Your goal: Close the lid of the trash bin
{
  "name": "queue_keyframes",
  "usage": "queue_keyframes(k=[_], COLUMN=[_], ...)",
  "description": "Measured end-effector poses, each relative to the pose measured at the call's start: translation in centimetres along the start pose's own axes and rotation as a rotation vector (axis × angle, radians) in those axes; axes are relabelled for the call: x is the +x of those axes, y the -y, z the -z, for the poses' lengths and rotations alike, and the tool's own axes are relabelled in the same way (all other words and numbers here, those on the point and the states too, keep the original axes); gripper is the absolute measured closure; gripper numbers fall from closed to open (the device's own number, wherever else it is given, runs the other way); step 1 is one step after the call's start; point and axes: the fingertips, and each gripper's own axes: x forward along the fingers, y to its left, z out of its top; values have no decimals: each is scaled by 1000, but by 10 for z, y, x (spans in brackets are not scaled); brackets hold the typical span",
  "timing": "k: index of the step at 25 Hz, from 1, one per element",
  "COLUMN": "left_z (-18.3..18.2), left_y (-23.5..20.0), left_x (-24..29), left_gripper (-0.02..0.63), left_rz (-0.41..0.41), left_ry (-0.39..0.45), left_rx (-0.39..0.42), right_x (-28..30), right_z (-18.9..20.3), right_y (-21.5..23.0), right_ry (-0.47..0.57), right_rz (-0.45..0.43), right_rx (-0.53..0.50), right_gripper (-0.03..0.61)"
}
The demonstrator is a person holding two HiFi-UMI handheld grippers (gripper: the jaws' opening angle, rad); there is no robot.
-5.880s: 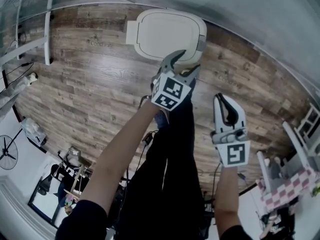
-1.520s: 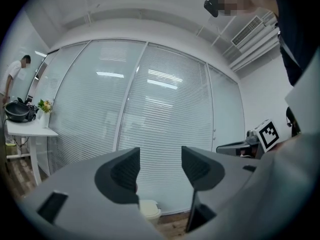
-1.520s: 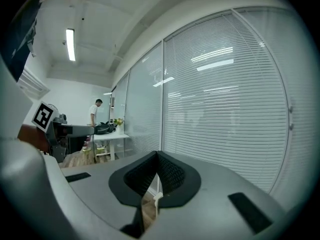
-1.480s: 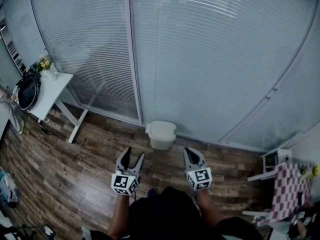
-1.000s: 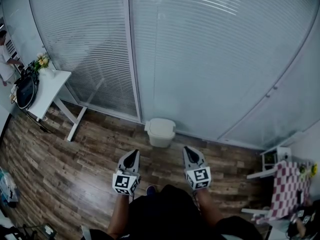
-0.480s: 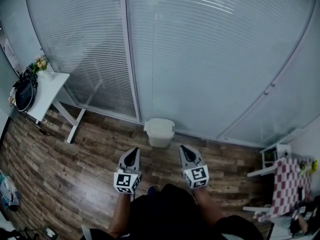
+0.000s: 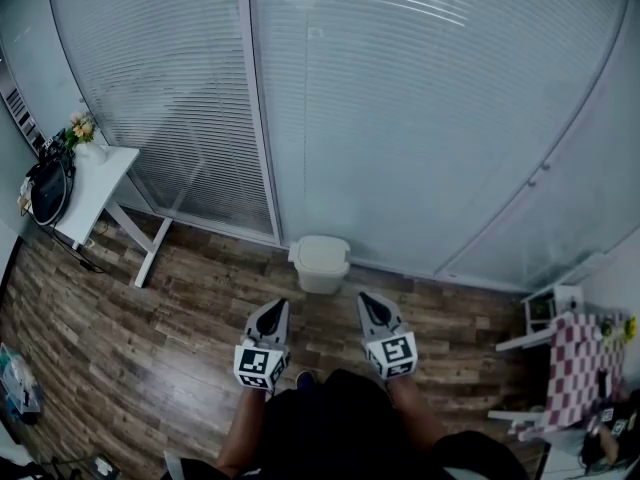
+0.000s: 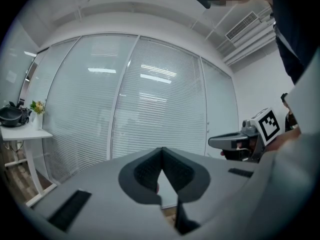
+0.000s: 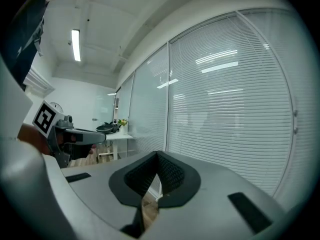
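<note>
The white trash bin (image 7: pixel 320 264) stands on the wood floor against the glass wall, its lid lying flat on top. Both grippers are held level in front of me, a good step short of the bin. My left gripper (image 7: pixel 277 308) is shut with nothing in it; its tips meet in the left gripper view (image 8: pixel 161 151). My right gripper (image 7: pixel 367 300) is also shut and empty, jaws together in the right gripper view (image 9: pixel 157 156). Each gripper view shows the other gripper beside it, and the bin is hidden behind the jaws.
A glass wall with blinds (image 7: pixel 400 118) runs behind the bin. A white table (image 7: pixel 95 183) with a black bag and flowers stands at the left. At the right are a checkered-cloth table (image 7: pixel 575 353) and a white stand (image 7: pixel 545 308).
Earlier I looked straight down with the left gripper at the bin's lid; now I stand back from it. The left jaws went from open to shut. Over the last second the grippers barely moved.
</note>
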Motion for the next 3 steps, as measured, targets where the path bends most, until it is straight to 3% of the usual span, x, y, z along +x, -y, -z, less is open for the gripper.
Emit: queue_keyframes(k=[3], left_z=[0], left_y=[-7], left_x=[0], left_gripper=[606], left_rz=[-19], left_ry=[-1], left_rx=[-3], right_x=[-1], right_z=[3], right_y=[-2], right_ry=[-32], right_rz=[-11], right_rx=[-37], right_gripper=[575])
